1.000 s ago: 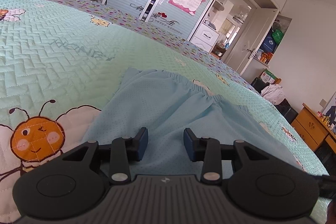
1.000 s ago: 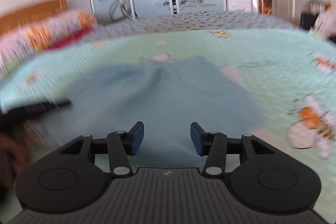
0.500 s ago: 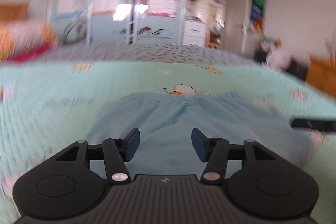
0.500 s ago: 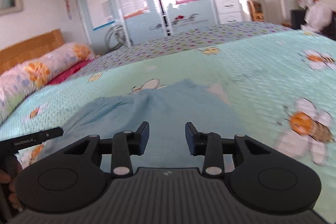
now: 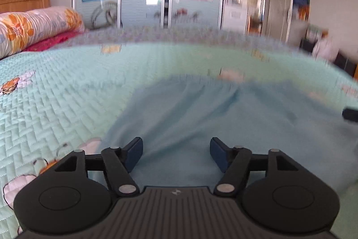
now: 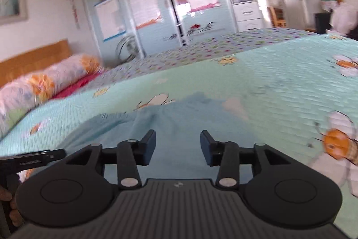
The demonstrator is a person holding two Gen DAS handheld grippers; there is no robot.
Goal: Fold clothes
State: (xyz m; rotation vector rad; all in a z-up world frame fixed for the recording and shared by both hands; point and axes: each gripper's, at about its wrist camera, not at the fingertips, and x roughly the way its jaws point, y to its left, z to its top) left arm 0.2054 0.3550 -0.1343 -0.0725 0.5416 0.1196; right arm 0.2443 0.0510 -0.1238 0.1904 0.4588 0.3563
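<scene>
Your left tool [image 5: 175, 152] and right tool [image 6: 177, 147], both just widening and released, angle down over the blue garment [image 5: 201, 113] on the quilted bed [image 5: 56, 109]; wardrobe [image 6: 156, 10] beyond.

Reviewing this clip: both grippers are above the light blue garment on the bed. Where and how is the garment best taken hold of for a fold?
Probably at the near hem of the light blue garment, one gripper toward each near corner, coming in low from the near side. It lies flat on the bedspread, gathered waistband at the far end. The left gripper and right gripper are open, jaws just widened, nothing between them.
</scene>
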